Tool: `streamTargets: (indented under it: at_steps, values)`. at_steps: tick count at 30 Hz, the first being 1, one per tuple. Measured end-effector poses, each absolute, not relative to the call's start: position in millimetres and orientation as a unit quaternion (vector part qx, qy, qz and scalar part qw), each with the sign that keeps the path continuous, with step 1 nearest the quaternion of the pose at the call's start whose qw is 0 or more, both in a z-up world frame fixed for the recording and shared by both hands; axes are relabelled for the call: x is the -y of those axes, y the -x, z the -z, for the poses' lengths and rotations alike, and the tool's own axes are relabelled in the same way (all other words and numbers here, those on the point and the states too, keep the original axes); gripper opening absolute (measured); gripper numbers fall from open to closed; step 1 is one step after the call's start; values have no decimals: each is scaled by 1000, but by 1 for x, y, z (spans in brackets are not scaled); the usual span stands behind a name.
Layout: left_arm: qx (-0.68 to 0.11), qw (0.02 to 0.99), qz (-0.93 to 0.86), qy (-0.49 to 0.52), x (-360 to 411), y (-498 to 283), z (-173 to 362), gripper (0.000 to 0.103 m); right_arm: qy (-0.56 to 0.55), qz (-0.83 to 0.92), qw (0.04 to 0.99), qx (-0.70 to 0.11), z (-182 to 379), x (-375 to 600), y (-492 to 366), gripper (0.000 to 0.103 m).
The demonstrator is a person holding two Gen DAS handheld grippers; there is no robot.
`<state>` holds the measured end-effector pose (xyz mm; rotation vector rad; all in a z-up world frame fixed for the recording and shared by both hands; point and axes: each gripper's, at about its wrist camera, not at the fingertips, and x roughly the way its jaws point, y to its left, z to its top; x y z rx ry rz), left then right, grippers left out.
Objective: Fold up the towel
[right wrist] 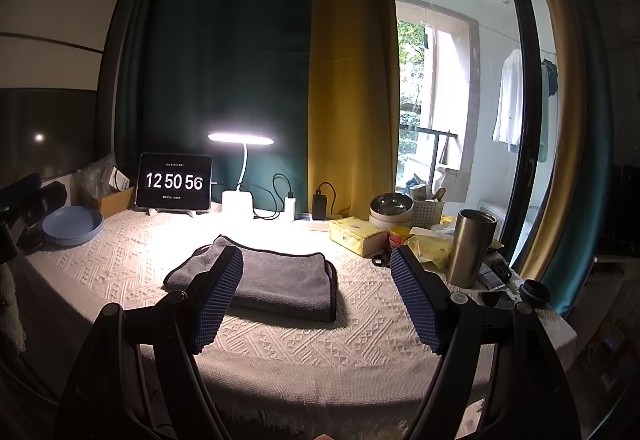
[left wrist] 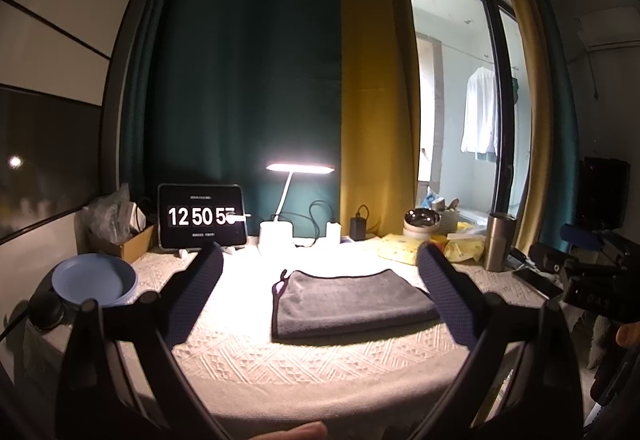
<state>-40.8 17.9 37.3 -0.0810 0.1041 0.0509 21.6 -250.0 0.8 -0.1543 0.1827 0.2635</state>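
Observation:
A grey towel (left wrist: 352, 300) lies folded into a thick rectangle on the white knitted tablecloth (left wrist: 304, 368), with a small hanging loop at its far left corner. It also shows in the right wrist view (right wrist: 280, 280). My left gripper (left wrist: 320, 260) is open and empty, held above the table's near side with the towel between and beyond its fingers. My right gripper (right wrist: 316, 260) is open and empty too, its left finger (right wrist: 218, 296) in front of the towel's left part. Neither gripper touches the towel.
A blue bowl (left wrist: 94, 280) sits at the left. A tablet clock (left wrist: 200, 216), a lit desk lamp (left wrist: 296, 176) and chargers stand at the back. A steel tumbler (right wrist: 472, 248), a yellow tissue pack (right wrist: 356, 236), a metal bowl (right wrist: 390, 208) and small clutter crowd the right.

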Motion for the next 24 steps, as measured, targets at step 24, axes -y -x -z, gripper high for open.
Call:
streamTargets:
  at_steps: [24]
  values:
    - [-54, 997, -25, 42, -16, 42, -34, 99, 76, -132, 984, -90, -1, 251, -21, 79]
